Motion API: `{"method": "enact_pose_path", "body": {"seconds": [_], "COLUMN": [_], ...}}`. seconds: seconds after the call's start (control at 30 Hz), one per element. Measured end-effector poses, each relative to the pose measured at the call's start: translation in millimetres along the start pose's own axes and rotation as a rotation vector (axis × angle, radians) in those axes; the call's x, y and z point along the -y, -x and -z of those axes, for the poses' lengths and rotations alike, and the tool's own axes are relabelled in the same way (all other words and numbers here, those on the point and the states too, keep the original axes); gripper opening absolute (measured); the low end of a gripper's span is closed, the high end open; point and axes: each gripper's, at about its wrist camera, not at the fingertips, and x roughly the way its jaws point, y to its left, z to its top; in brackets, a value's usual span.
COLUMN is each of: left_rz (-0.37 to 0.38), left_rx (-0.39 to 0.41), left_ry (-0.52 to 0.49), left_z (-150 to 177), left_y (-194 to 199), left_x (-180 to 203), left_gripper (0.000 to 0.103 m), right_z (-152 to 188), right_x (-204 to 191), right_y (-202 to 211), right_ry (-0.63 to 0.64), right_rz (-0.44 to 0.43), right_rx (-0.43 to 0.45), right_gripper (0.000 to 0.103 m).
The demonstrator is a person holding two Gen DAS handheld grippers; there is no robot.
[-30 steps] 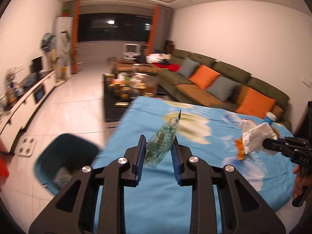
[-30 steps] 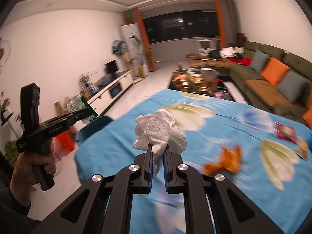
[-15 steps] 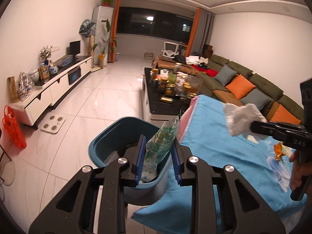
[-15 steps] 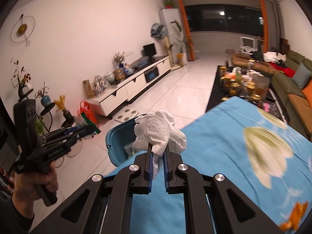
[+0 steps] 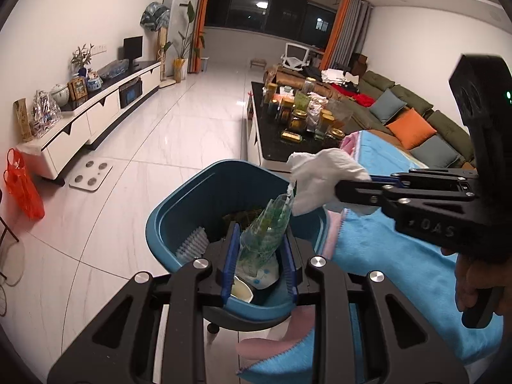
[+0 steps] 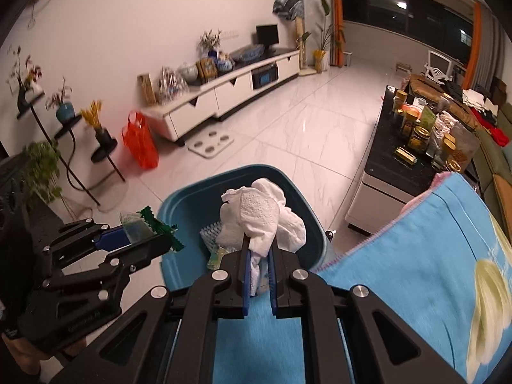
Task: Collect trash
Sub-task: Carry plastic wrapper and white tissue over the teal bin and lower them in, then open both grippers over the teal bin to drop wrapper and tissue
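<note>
Left-wrist view: left gripper [image 5: 260, 256] pinching a crinkled green plastic wrapper [image 5: 267, 228] and right gripper [image 5: 368, 180] pinching a crumpled white tissue [image 5: 320, 179] have swung from the blue cloth [image 5: 400, 256] to above the teal plastic bin [image 5: 192, 211], ready for release.

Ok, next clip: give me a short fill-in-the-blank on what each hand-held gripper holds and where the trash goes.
1. The right hand-held gripper is shut on a crumpled white ____.
2. The left hand-held gripper is shut on a green ____.
3. Both hang over a blue ____ standing on the tiled floor.

Missing words: tissue; wrapper; trash bin.
</note>
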Motion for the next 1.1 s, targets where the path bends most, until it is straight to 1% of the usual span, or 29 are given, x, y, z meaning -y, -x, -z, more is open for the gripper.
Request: {"method": "enact_pose_path", "body": {"seconds": [0.33,0.5,0.73,0.77,0.8,0.83,0.87,0.93,0.97,1.0,1.03,1.07,1.1], "left_rz": [-0.019,-0.032,-0.052,-0.057,-0.061,-0.064,-0.069,-0.083,-0.087,-0.092,-0.097,-0.1,-0.101], "left_rx": [-0.074,-0.117,-0.155,-0.158,-0.161,-0.162,-0.164,-0.165,-0.163,-0.158,-0.154,-0.146,-0.14], "left_ry": [-0.004,-0.033,-0.067,-0.071,-0.073,-0.075,-0.08,-0.085,-0.086,-0.088,-0.088,-0.087,-0.085], "left_z": [-5.4,-7.8,-7.2,-8.2,-9.3,-9.4,-10.0,-9.5,-9.2,-7.5,-8.0,-8.7,-7.7], "left_y": [-63.2,-94.0,-127.9,-130.9,-135.5,-137.1,-140.1,-140.0,-141.5,-140.2,-140.3,-139.5,-134.7], "left_x": [-6.5,-6.4,-5.2,-5.0,-4.3,-4.3,-3.5,-2.3,-1.9,-6.1,-5.8,-5.5,-6.1], "left_gripper": [0.026,0.028,0.034,0.035,0.039,0.043,0.045,0.057,0.059,0.063,0.07,0.073,0.077], "right_z": [-10.1,-13.5,-16.1,-16.1,-16.1,-16.6,-16.9,-16.7,-16.5,-16.5,-16.6,-16.6,-17.0], "right_x": [-5.6,-3.2,-3.4,-3.1,-2.8,-1.7,-1.6,-0.4,0.0,1.3,2.2,2.6,3.8], "right_y": [-48.5,-70.0,-92.7,-94.4,-96.2,-98.0,-98.8,-101.2,-101.1,-100.6,-100.0,-98.1,-96.8], "right_ry": [0.056,0.057,0.068,0.069,0.069,0.068,0.067,0.065,0.065,0.062,0.057,0.052,0.05], "right_rz": [0.026,0.023,0.029,0.033,0.035,0.038,0.04,0.044,0.047,0.051,0.049,0.04,0.037], "right_rx": [-0.125,-0.184,-0.247,-0.251,-0.257,-0.261,-0.262,-0.268,-0.267,-0.263,-0.261,-0.255,-0.25], "right_gripper": [0.008,0.008,0.01,0.012,0.015,0.016,0.017,0.019,0.022,0.027,0.03,0.035,0.044]}}
